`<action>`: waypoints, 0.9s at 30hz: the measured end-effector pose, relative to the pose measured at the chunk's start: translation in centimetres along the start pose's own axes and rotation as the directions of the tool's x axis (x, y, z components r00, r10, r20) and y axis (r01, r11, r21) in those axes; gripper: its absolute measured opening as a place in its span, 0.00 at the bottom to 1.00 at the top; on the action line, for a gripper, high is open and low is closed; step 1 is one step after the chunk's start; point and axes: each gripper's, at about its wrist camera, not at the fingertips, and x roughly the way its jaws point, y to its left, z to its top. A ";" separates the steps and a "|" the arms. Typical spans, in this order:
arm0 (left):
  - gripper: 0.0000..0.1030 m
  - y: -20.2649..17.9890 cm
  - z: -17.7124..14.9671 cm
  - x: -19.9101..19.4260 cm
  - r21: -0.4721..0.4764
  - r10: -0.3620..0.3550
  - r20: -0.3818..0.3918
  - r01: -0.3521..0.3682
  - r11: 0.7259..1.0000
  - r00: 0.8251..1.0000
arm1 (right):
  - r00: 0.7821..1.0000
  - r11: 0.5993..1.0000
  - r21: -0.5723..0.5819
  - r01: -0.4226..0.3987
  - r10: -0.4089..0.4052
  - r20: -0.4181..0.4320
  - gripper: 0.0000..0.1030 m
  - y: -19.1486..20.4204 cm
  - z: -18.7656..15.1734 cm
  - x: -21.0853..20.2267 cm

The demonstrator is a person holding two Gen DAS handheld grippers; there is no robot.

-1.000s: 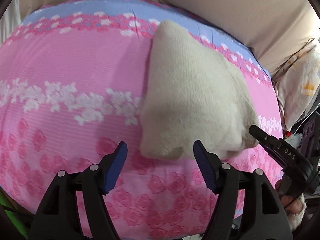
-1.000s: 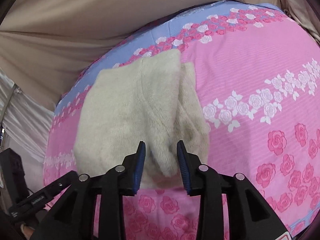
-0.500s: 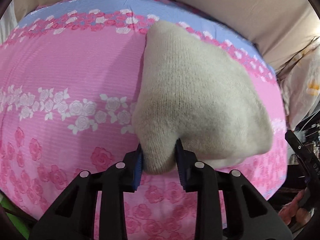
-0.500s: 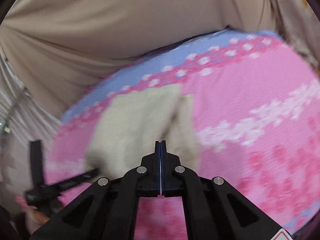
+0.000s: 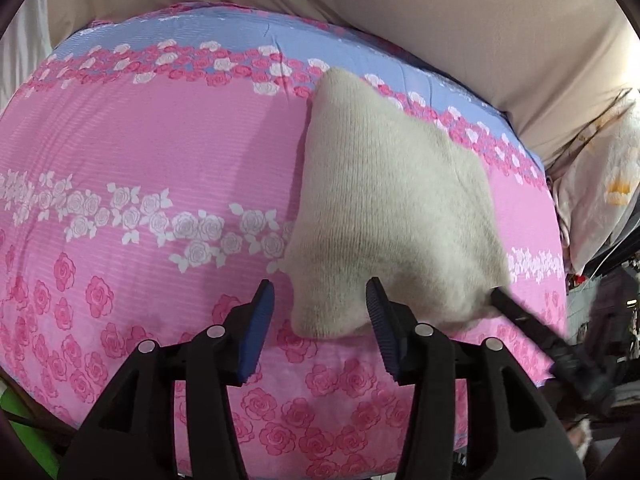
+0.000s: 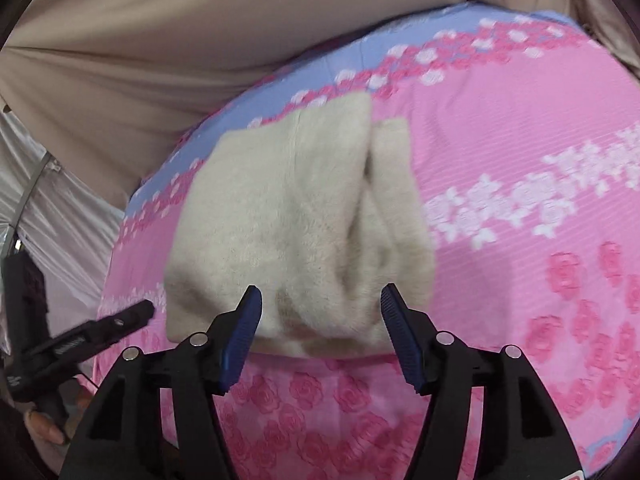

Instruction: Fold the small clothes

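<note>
Released since earlier, both grippers' fingers (image 5: 260,322) spread, opening around the cream knit garment's (image 5: 392,216) near edge.

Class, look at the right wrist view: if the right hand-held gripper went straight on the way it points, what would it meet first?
Most likely the near edge of the folded cream fleece garment on the pink rose-print bedsheet. The right hand-held gripper has its jaws opening, the garment just ahead between them; depth is unclear.

A folded cream knit garment (image 6: 296,216) lies on the pink rose-print bedsheet (image 6: 520,128). The right tool (image 6: 320,320) hovers at its near edge, jaws opening, apparently not pinching it. The left tool (image 6: 100,328) reaches in from the left, just beside the garment's corner.
</note>
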 end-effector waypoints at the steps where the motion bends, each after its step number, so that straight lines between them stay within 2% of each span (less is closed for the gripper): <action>1: 0.45 0.0 0.2 -0.2 -0.004 0.001 0.009 -0.001 1.000 1.000 | 1.000 1.000 -0.011 -0.002 0.002 -0.016 0.17 0.1 0.3 0.5; 2: 0.45 -0.1 0.5 -0.3 -0.006 0.006 0.019 -0.006 1.000 1.000 | 1.000 1.000 -0.014 -0.005 0.005 -0.009 0.17 0.3 0.7 0.1; 4: 0.46 -0.5 1.1 -0.6 -0.009 0.016 0.038 -0.016 1.000 0.999 | 0.997 0.999 -0.054 -0.004 0.008 0.081 0.14 1.6 1.3 -3.6; 6: 0.49 -0.9 1.7 -0.4 0.006 0.053 0.049 -0.053 0.999 0.997 | 0.985 0.990 -0.121 0.072 -0.052 0.162 0.09 2.3 1.3 -7.3; 7: 0.51 -1.1 1.7 0.1 0.015 0.068 0.045 -0.069 0.998 0.997 | 0.981 0.983 -0.142 0.116 -0.090 0.174 0.03 2.1 1.1 -7.8; 8: 0.51 -1.3 1.7 0.7 0.025 0.073 0.040 -0.074 0.997 0.997 | 0.979 0.974 -0.158 0.159 -0.134 0.156 0.03 1.5 0.9 -7.3; 11: 0.53 -2.4 1.1 4.7 0.093 0.140 -0.004 -0.139 0.986 0.990 | 0.974 0.966 -0.142 0.218 -0.223 -0.023 0.03 -2.8 -1.6 -1.8; 12: 0.53 -2.5 0.9 5.3 0.100 0.153 -0.007 -0.152 0.983 0.988 | 0.970 0.967 -0.104 0.233 -0.239 -0.050 0.02 -3.7 -2.3 -1.3; 13: 0.53 -2.6 0.7 5.5 0.105 0.175 0.002 -0.175 0.979 0.984 | 0.977 0.976 -0.068 0.205 -0.208 -0.039 0.02 -3.9 -2.5 -1.9; 15: 0.53 -2.6 0.8 4.7 0.105 0.188 0.031 -0.190 0.976 0.982 | 0.990 0.990 -0.039 0.132 -0.131 0.043 0.10 -3.2 -2.6 -4.4; 17: 0.53 -2.2 1.1 4.2 0.088 0.166 0.017 -0.166 0.982 0.986 | 0.992 0.988 -0.112 0.104 -0.095 0.081 0.24 -1.7 -2.4 -5.6; 18: 0.53 -1.9 1.3 3.7 0.069 0.147 0.011 -0.148 0.987 0.989 | 0.992 0.977 -0.184 0.103 -0.086 0.097 0.34 -0.8 -2.2 -5.9; 20: 0.53 -1.6 2.0 2.8 0.045 0.119 0.012 -0.119 0.992 0.993 | 0.988 0.936 -0.324 0.139 -0.108 0.112 0.46 0.3 -2.2 -5.6; 21: 0.53 -1.6 2.4 2.5 0.039 0.109 0.014 -0.110 0.993 0.994 | 0.990 0.903 -0.409 0.132 -0.100 0.097 0.50 0.7 -1.9 -5.1; 24: 0.55 -2.1 3.7 2.0 0.039 0.087 0.026 -0.087 0.995 0.996 | 1.000 0.812 -0.583 0.018 -0.024 -0.002 0.57 1.0 -0.9 -4.2; 25: 0.57 -2.3 3.9 2.1 0.045 0.095 0.029 -0.096 0.994 0.995 | 0.999 0.777 -0.629 -0.016 -0.012 -0.040 0.61 0.8 -0.4 -3.8; 27: 0.58 -2.7 4.2 2.5 0.061 0.105 0.024 -0.107 0.992 0.994 | 0.991 0.706 -0.701 -0.098 0.008 -0.131 0.64 0.7 1.1 -2.8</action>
